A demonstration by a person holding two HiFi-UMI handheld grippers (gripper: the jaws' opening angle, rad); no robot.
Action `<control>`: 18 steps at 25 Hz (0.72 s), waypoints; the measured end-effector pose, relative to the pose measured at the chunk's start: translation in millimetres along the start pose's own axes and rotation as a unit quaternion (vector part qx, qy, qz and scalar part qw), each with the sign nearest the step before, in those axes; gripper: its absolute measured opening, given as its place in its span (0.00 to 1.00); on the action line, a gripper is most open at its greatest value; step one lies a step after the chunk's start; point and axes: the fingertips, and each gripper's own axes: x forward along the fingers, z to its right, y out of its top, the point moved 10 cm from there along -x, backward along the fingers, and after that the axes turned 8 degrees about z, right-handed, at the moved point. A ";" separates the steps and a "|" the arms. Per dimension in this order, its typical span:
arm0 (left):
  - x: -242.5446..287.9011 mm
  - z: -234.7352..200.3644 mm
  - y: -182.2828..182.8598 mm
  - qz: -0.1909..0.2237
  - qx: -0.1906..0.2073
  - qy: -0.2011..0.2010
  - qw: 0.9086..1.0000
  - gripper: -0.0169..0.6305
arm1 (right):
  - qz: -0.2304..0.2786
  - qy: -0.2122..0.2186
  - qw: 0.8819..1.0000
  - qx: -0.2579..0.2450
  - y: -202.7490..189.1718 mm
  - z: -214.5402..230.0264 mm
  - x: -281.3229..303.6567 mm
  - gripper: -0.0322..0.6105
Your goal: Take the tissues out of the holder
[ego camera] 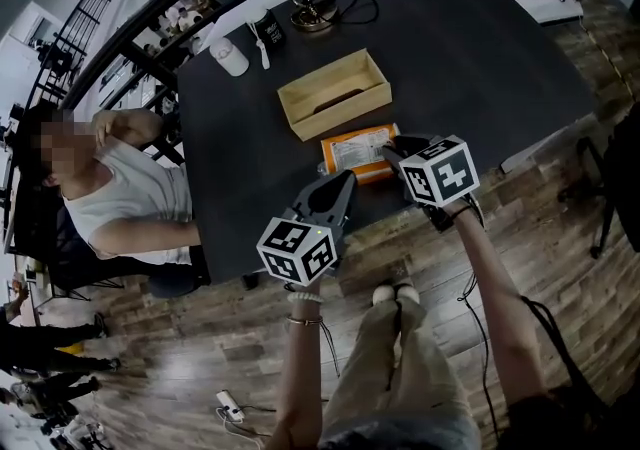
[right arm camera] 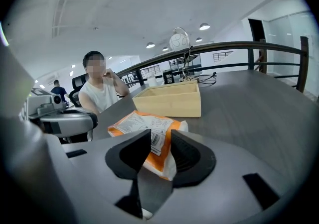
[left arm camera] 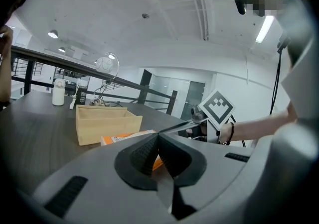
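Observation:
An orange and white tissue pack (ego camera: 358,151) lies flat on the black table (ego camera: 480,58), just in front of the open wooden holder (ego camera: 345,110), which looks empty. My right gripper (right arm camera: 160,141) is open around the pack's near end (right arm camera: 144,123), with a gap at the left pad. In the head view the right gripper (ego camera: 392,151) sits at the pack's right end. My left gripper (left arm camera: 158,136) is shut, its tips at the pack's front edge (ego camera: 347,178). An orange sliver shows behind its jaws; whether it is pinched is unclear.
A person in a white shirt (ego camera: 130,188) sits at the table's left side. A desk lamp (ego camera: 310,8), a white bottle (ego camera: 230,56) and a dark cup (ego camera: 268,30) stand at the far edge. The table's near edge runs under my grippers.

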 end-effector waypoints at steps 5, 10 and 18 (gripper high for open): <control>-5.9 4.8 1.6 0.011 -0.006 0.003 1.000 0.04 | 0.052 -0.040 0.998 0.003 -1.8 -8.0 -7.1 0.25; -18.1 11.6 12.6 0.028 0.002 -0.001 1.000 0.04 | 0.103 -0.031 0.993 0.050 0.3 -18.9 -22.9 0.25; -34.2 24.8 33.4 0.044 0.022 -0.019 0.999 0.04 | 0.137 0.019 0.988 0.068 12.8 -52.1 -45.2 0.09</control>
